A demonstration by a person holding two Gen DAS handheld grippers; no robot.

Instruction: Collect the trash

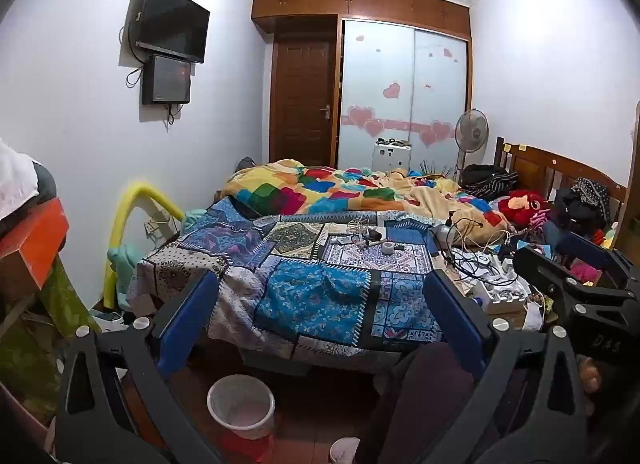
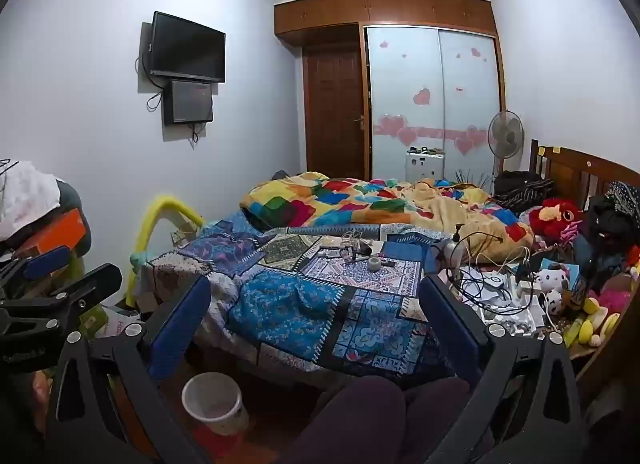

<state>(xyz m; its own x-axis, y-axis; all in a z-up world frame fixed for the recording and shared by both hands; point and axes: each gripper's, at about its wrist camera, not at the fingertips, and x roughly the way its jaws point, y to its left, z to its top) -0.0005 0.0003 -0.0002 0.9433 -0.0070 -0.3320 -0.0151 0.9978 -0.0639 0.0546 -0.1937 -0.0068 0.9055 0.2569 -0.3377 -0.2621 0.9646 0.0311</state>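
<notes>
Filling most of both views, the bed (image 1: 312, 264) carries a tape roll (image 1: 387, 247) among small clutter mid-quilt. Below its foot stands the bin (image 1: 241, 404). Before the bed, left gripper (image 1: 320, 316) and right gripper (image 2: 316, 316) hover spread, empty.

Patterned cloth bedspread (image 1: 312, 296), soft fleecy blanket (image 1: 340, 191). Varnished wood door (image 1: 302, 99), headboard (image 1: 560, 167). Frosted glass wardrobe (image 1: 404, 75). Glossy TV (image 1: 172, 21). Translucent plastic bin (image 1: 241, 404). Matt white walls (image 1: 72, 63).
</notes>
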